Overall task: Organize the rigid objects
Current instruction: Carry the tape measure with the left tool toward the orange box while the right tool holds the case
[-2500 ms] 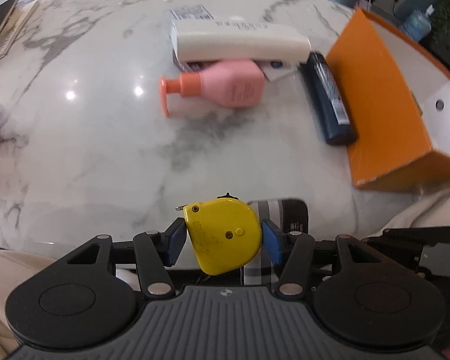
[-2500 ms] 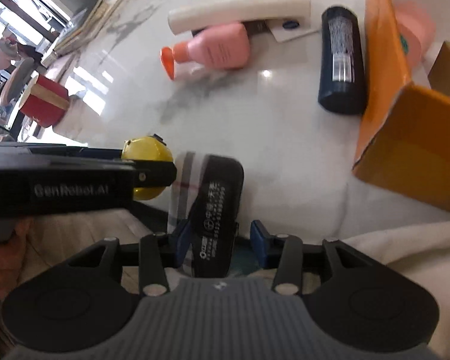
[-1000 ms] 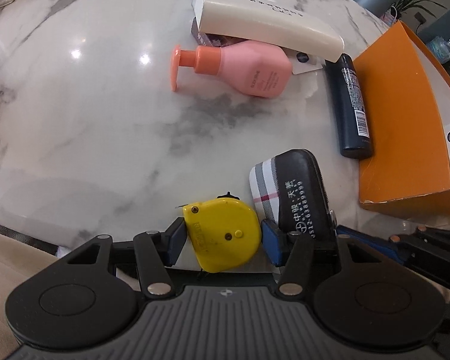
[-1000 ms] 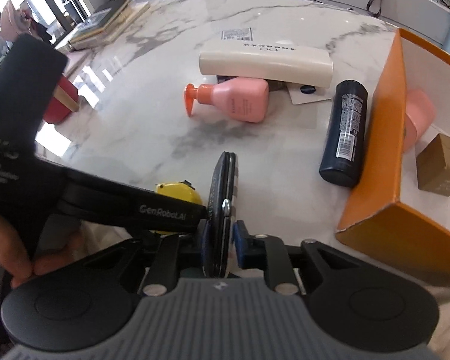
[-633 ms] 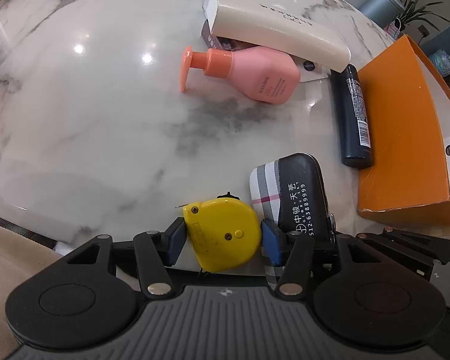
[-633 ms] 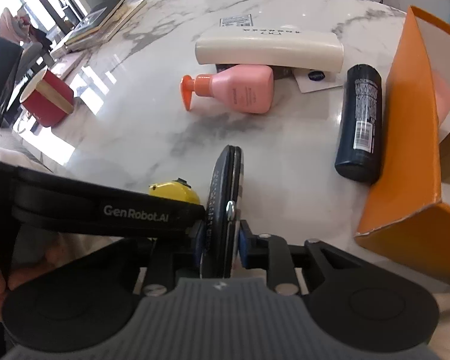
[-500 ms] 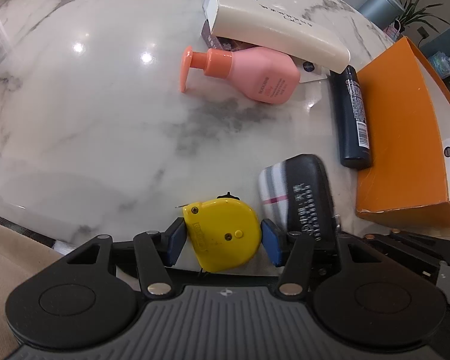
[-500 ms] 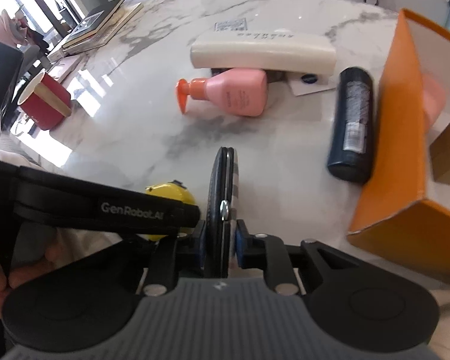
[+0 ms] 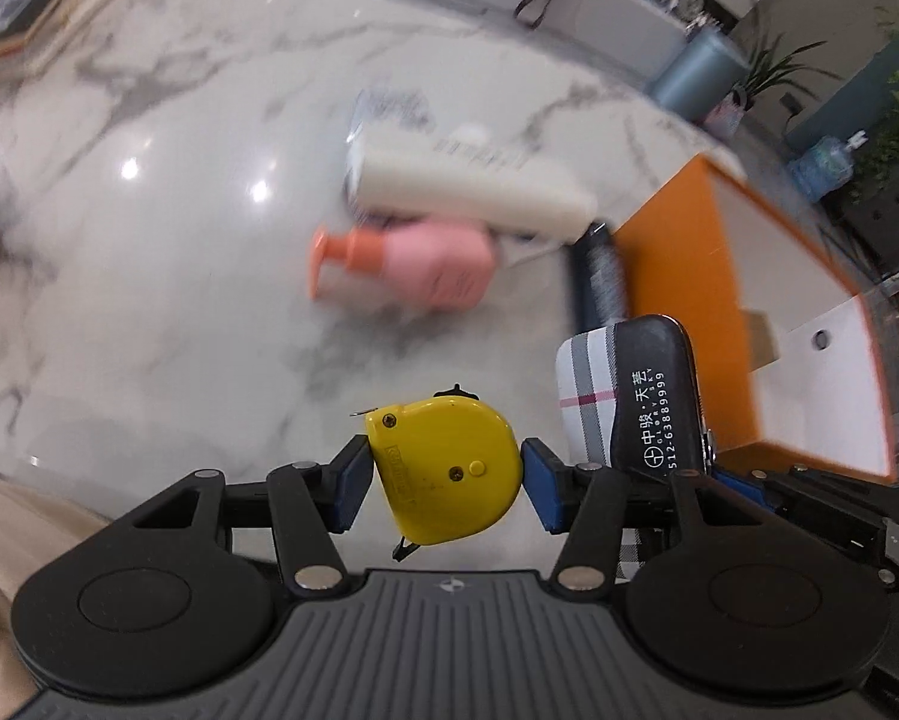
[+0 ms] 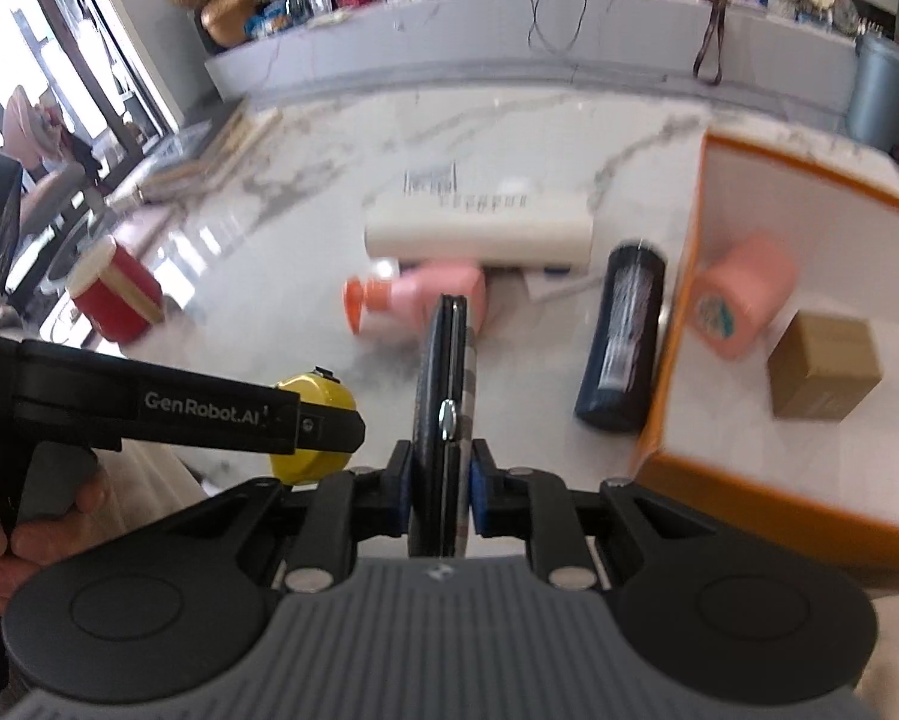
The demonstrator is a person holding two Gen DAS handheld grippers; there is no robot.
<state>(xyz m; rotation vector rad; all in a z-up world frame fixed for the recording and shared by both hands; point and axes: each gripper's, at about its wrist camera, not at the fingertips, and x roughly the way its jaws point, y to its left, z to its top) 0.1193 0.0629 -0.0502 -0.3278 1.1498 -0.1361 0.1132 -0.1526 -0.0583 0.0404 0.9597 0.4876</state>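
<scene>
Our left gripper (image 9: 443,477) squeezes the yellow tape measure (image 9: 446,471). Our right gripper (image 10: 443,489) pinches the flat case (image 10: 443,414) on its edge. Both are up above the marble table (image 9: 149,300). We think we are carrying them, and next should lower them into the orange box (image 10: 767,498) beside us.

A flat black case (image 10: 443,414) is clamped on edge between the right gripper (image 10: 441,498) pads. To the left, a yellow tape measure (image 10: 311,420) is held by the left gripper (image 10: 305,420). Farther off, a pink bottle (image 10: 413,294), a cream tube (image 10: 479,234) and a dark bottle (image 10: 623,342) are laid on the marble table (image 10: 305,276), beside an orange box (image 10: 779,504) at right.
</scene>
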